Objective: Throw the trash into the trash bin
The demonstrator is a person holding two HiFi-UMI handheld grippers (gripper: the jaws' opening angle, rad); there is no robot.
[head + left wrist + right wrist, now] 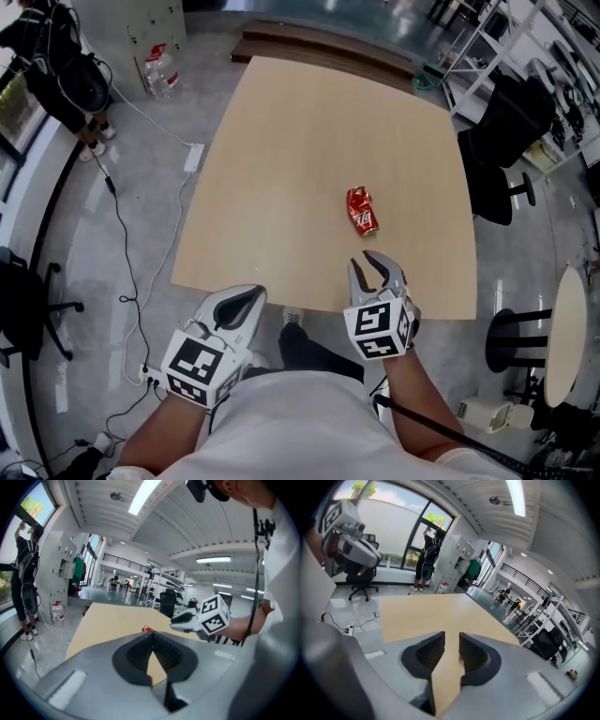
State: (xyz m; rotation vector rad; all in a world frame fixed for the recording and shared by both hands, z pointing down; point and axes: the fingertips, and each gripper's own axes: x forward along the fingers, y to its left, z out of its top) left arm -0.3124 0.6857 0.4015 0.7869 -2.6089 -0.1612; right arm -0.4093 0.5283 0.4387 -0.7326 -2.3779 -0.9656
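**Head view.** We are holding the left gripper (246,298) at lower left, off the table's (281,141) near edge. The right gripper (373,267) is reaching over that edge. The crushed red can (362,209) is lying on the tabletop right of centre, just above the right gripper and apart from it.

**Left gripper view.** The jaws are meeting at their tips, clenched on nothing. The can (147,629) is showing just above them.

**Right gripper view.** The jaws are standing apart, released, with only bare tabletop showing between them.

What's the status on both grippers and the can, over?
Left gripper shut, empty. Right gripper open, empty. Crushed red can lies on table just ahead of it, untouched. Nothing between; no bin in view.
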